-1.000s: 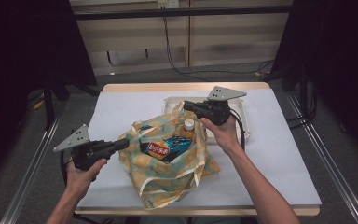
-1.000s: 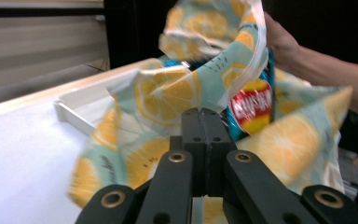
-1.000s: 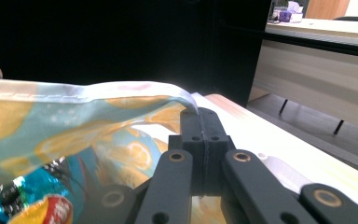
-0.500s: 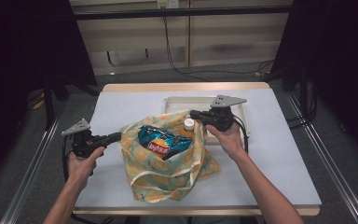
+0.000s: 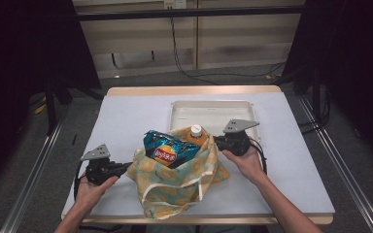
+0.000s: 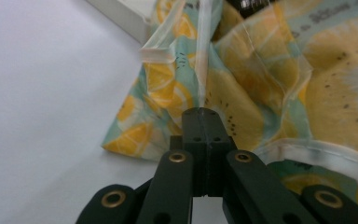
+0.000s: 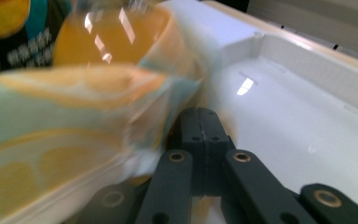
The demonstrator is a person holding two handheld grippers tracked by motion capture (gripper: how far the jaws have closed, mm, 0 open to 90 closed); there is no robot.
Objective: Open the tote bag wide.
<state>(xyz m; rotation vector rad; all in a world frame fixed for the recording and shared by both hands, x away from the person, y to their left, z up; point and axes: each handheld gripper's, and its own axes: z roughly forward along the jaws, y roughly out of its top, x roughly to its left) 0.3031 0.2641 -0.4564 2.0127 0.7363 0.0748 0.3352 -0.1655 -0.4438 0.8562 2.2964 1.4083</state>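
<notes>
My left gripper [image 5: 126, 167] and right gripper [image 5: 217, 141] each clamp the lemon-print tote bag [image 5: 175, 187]; inside, a Lay's chip bag [image 5: 166, 149].

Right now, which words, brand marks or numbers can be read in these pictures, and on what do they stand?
Red and yellow round brand badge on the blue chip bag inside the fruit-print tote bag: its lettering is too small to read in the high view.
Pale printed characters on the same bag in the right gripper view: too blurred to read.
Orange drink bottle: no readable label.
White tray: no text.
</notes>
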